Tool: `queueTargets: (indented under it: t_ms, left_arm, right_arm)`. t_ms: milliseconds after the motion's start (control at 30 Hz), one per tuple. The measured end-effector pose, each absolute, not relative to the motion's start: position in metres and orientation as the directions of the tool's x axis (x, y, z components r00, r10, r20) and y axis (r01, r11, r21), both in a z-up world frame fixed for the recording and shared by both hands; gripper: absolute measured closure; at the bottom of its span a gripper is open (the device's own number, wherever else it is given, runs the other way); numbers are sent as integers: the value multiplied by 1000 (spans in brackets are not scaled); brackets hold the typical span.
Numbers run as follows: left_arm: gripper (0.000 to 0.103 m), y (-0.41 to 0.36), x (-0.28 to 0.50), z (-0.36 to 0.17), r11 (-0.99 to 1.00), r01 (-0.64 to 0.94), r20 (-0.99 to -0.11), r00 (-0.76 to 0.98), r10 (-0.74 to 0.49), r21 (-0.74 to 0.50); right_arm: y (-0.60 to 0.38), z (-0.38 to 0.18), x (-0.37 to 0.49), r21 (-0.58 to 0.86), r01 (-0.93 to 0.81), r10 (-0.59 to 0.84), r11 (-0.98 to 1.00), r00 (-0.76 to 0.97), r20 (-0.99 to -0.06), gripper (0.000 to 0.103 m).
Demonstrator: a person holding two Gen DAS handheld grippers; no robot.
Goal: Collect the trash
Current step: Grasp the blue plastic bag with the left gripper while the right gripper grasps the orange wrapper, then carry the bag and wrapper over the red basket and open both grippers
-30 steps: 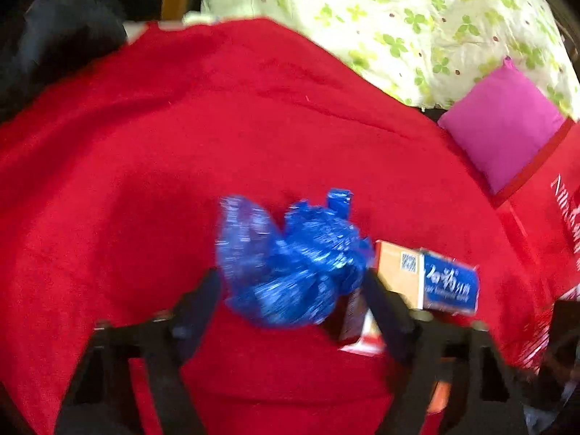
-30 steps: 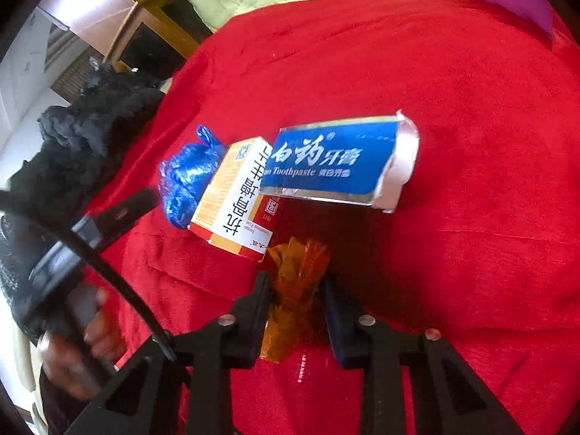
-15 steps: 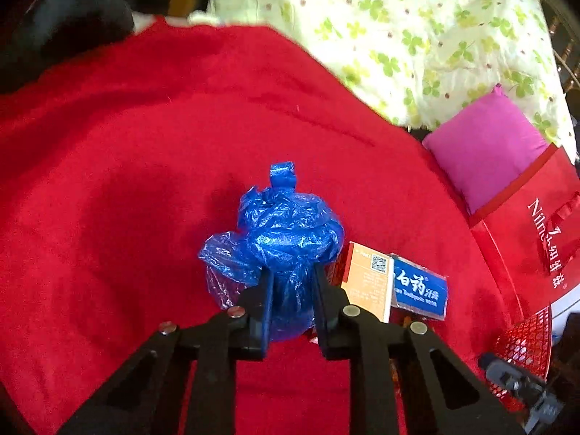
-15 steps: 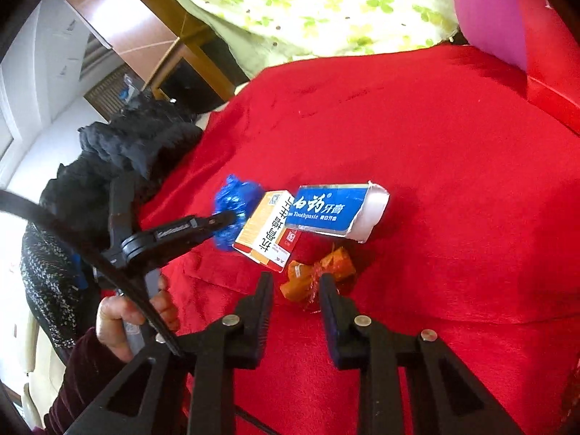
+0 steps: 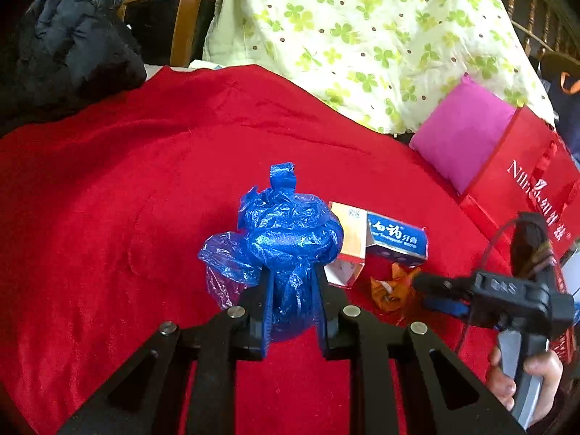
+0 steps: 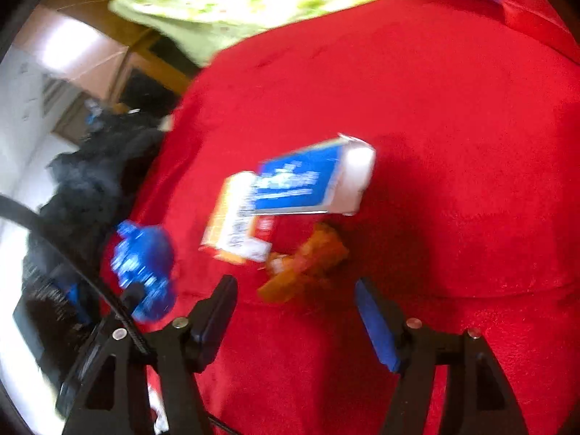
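Your left hand-held gripper (image 5: 290, 290) is now clamping the blue plastic bag (image 5: 279, 235), loose a second ago. Your right hand-held gripper (image 6: 295, 304) is opening, releasing the orange wrapper (image 6: 304, 261) onto the red blanket (image 6: 453, 145) beside the boxes (image 6: 290, 195).

The red glossy paper shopping bag (image 5: 514, 166) at three o'clock in the left wrist view bears white lettering beginning "Nil", the rest too warped to read; the blue cardboard toothpaste box (image 5: 397, 237) at the middle carries white Chinese characters, too small to make out.
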State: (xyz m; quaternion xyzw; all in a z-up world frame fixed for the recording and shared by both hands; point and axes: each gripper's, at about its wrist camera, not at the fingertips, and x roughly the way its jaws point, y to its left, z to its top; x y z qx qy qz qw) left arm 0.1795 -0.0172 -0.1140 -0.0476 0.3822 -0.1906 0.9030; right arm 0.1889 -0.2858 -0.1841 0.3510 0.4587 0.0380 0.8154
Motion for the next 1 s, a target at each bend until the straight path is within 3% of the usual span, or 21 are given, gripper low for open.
queueTargets:
  t_ms: [200, 367, 700, 1000]
  left_arm:
    - [82, -29, 172, -119, 917, 363, -666, 644, -377, -168]
    - [82, -33, 169, -119, 901, 397, -658, 633, -407, -175]
    - [82, -61, 129, -96, 876, 474, -608, 670, -426, -91]
    - [82, -147, 64, -27, 704, 695, -542, 540, -644, -145]
  right_arm:
    - [-269, -197, 211, 544, 303, 312, 782, 566, -763, 63]
    - [-260, -188, 206, 503, 273, 267, 820, 595, -758, 72]
    - [-275, -103, 120, 444, 145, 198, 884, 745, -637, 73]
    - [-337, -1, -13, 394, 174, 57, 902, 858, -510, 73]
